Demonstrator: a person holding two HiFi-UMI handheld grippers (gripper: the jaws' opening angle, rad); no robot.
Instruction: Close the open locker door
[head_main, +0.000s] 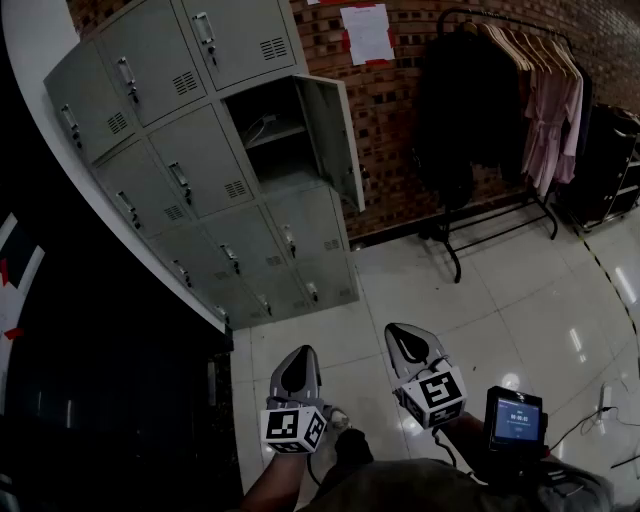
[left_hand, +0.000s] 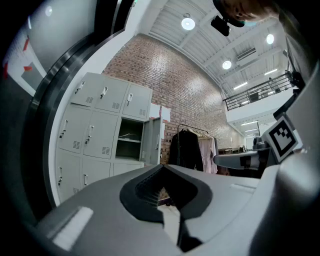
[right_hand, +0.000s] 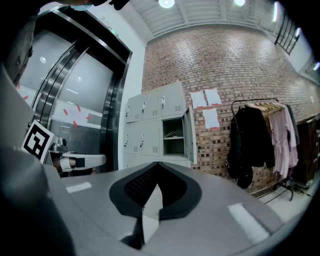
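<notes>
Nearest us, at 6 o'clock, we held the left gripper and right gripper low over the floor, each with its jaws closed on nothing. Well beyond them, toward 11 o'clock, stood the lockers. The door of one compartment stood open, swung out rightward. At 1 o'clock a clothes rack stood by the brick wall.
</notes>
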